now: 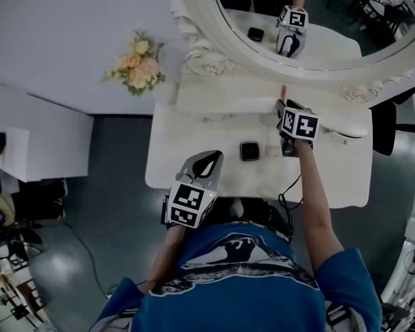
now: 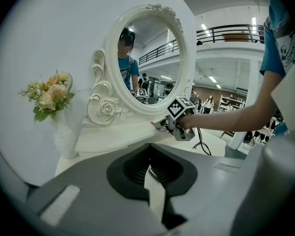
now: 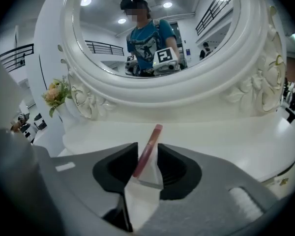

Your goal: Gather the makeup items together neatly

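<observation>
1. The vanity table (image 1: 346,178) is offering two levels. The lower top looks like the better gathering place, since the raised shelf under the mirror is lying well apart from the other items.
2. The right gripper (image 3: 148,151) is pinching a slim pink lip gloss tube (image 3: 155,132) above that shelf. It should be holding firmly, as the tube is tilting.
3. The left gripper (image 2: 148,170) is hanging at the table's front edge with its jaws pressed together and empty, and it is best kept clear.
4. The black compact (image 1: 250,151) is sitting on the lower top, and the tube should be going down flat just beside it.

Compact (image 1: 250,151) on table (image 1: 187,159) — (flowers (image 1: 137,65) left)
</observation>
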Action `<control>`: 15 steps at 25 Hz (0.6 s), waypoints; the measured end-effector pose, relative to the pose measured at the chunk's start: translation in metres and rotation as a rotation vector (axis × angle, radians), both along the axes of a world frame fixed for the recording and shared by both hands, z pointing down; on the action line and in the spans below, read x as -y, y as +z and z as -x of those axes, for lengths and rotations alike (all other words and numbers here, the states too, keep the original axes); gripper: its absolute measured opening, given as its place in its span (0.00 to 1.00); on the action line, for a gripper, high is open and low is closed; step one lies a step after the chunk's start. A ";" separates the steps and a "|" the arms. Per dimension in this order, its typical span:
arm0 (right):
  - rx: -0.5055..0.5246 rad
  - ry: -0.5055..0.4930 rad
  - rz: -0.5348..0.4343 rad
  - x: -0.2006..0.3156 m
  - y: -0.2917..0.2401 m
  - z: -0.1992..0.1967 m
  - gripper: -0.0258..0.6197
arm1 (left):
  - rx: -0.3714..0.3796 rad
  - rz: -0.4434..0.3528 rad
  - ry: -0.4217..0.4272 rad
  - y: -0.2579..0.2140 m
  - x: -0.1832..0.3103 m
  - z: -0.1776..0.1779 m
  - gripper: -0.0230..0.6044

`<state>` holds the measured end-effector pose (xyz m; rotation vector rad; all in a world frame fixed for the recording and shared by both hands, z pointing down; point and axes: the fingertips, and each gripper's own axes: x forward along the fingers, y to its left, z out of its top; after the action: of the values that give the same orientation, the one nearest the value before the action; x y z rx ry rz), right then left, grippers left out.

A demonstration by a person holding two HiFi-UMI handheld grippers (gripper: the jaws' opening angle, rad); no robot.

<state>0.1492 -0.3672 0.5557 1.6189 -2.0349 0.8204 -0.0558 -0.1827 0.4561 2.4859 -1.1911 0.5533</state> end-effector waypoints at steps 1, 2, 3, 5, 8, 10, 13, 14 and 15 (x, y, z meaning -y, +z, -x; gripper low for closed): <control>-0.008 0.023 -0.005 0.000 0.002 -0.003 0.18 | 0.001 0.002 0.000 0.002 0.000 0.003 0.06; -0.023 0.043 -0.015 0.000 0.002 -0.006 0.14 | 0.001 0.004 0.000 0.003 0.001 0.006 0.06; -0.041 0.056 -0.030 0.000 0.002 -0.008 0.11 | 0.000 0.004 -0.001 0.004 0.002 0.008 0.06; -0.075 0.056 -0.068 0.000 0.002 -0.007 0.11 | -0.002 0.005 -0.001 0.005 0.004 0.011 0.07; -0.116 0.045 -0.098 0.000 0.003 -0.005 0.11 | -0.002 0.006 0.008 0.006 0.004 0.011 0.07; -0.106 0.056 -0.092 -0.001 0.003 -0.006 0.11 | -0.004 0.003 0.014 0.006 0.005 0.010 0.06; -0.038 0.101 -0.061 -0.003 0.002 -0.008 0.11 | -0.004 0.002 0.018 0.005 0.005 0.009 0.07; -0.010 0.113 -0.052 -0.006 0.002 -0.009 0.11 | -0.003 0.001 0.019 0.005 0.005 0.008 0.06; 0.016 0.121 -0.044 -0.009 0.002 -0.011 0.11 | -0.003 0.000 0.020 0.005 0.005 0.007 0.07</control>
<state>0.1598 -0.3582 0.5580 1.7793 -1.9954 0.8380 -0.0633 -0.1877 0.4609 2.4999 -1.1664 0.5547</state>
